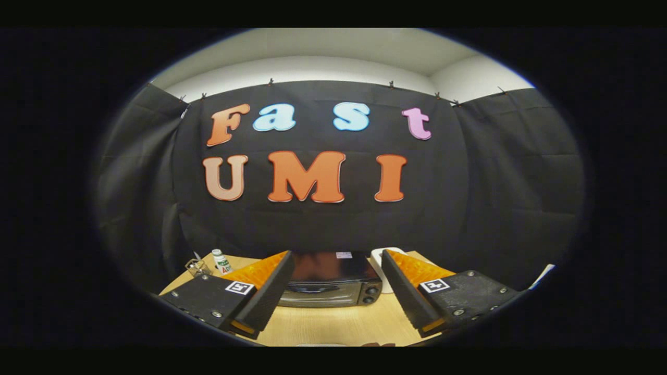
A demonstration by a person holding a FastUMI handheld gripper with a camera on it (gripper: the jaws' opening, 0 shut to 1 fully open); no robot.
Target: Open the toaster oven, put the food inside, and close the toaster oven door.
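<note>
A dark toaster oven (333,281) stands on the wooden table (338,325) beyond my fingers, framed in the gap between them. Its glass door looks closed and two knobs (371,295) sit on its right side. My gripper (336,260) is held above the table, some way back from the oven, open with nothing between its fingers. A bit of something pale and brown (365,344) lies at the table's near edge, too cut off to identify.
A small bottle with a green label (222,262) and a small clear wire-like object (198,267) stand at the table's far left. A white object (385,255) sits behind the oven's right side. The black cloth wall hangs close behind the table.
</note>
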